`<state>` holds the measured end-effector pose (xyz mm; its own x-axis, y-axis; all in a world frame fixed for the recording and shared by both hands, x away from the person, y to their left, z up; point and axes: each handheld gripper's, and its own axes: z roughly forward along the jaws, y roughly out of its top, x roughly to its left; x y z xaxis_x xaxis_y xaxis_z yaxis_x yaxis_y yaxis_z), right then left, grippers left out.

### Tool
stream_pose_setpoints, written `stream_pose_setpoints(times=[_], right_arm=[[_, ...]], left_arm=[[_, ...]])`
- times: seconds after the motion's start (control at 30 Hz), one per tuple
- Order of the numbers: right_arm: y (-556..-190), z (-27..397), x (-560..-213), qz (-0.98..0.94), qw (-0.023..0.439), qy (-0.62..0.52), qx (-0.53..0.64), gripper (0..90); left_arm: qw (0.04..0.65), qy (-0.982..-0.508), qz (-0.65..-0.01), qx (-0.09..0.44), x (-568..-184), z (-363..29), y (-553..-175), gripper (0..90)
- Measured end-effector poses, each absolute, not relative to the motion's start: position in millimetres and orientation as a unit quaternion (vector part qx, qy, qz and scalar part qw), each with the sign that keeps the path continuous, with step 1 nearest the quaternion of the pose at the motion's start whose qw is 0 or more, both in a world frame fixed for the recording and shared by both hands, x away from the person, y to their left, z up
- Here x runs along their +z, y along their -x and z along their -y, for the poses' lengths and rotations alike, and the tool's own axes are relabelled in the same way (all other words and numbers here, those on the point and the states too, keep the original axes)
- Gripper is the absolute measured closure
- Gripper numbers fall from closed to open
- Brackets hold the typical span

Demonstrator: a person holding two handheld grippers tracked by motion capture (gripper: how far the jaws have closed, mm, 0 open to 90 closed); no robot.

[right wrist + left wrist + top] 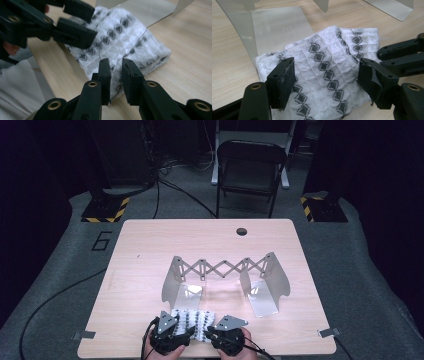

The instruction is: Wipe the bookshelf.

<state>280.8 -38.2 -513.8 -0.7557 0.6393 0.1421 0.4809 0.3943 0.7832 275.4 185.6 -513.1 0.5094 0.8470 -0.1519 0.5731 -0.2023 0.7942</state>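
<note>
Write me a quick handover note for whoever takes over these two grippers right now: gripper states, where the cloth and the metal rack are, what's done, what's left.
Left hand-held gripper: jaws wide open over the folded white cloth, pads not pressing it.
Right hand-held gripper: jaws nearly closed, pinching the cloth's near edge.
Cloth: folded, lying at the near edge of the table, partly on the base plate of the rack's left bracket.
Expanding metal rack: standing mid-table, stretched open, untouched.
Done: the cloth looks folded into a compact stack.
Left: probably re-grip with the left and place or finish folding the cloth; the goal spot isn't clear from the views.
</note>
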Motion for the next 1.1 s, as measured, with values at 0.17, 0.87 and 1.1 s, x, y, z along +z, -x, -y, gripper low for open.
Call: stream_pose_setpoints(times=[0.17,0.87,1.1], right_arm=[[-279,63,-493,-0.815,0.108,-0.341,0.457,74.6],[-287,121,-485,-0.773,0.141,-0.387,0.483,69.6],[-291,126,-489,-0.769,0.139,-0.399,0.480,69.5]], left_arm=[[0.423,-0.748,-0.483,0.169,-514,-178,-273,28.9],[0.391,-0.750,-0.483,0.227,-534,-141,-266,17.9],[0.387,-0.744,-0.492,0.236,-533,-147,-266,32.1]])
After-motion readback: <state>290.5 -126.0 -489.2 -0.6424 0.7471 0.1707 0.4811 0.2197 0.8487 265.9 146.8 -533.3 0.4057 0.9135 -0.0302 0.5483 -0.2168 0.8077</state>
